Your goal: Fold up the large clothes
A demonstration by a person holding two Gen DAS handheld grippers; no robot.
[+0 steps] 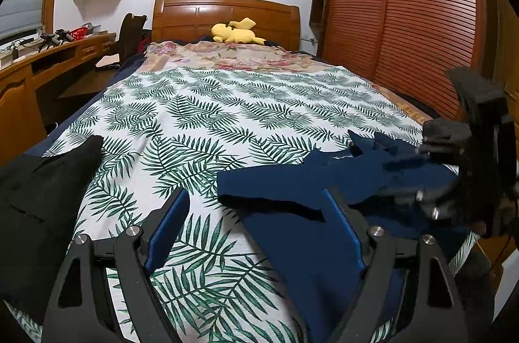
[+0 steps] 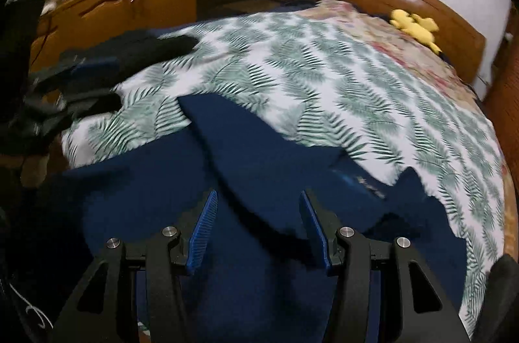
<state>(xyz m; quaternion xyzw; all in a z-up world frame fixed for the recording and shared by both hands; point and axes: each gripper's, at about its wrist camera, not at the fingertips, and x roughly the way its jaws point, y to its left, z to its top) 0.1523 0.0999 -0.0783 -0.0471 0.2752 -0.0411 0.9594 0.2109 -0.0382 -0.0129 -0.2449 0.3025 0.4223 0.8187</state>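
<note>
We are hovering both grippers over a navy garment [image 2: 259, 154] lying rumpled on the leaf-print bedspread [image 1: 227, 122]. The right gripper [image 2: 258, 229], directly above its folded ridge, is standing apart, gripping nothing. The left gripper [image 1: 256, 219] is gaping wide at the garment's left edge. A black garment [image 1: 39, 180], possibly trousers, is lying further left.
</note>
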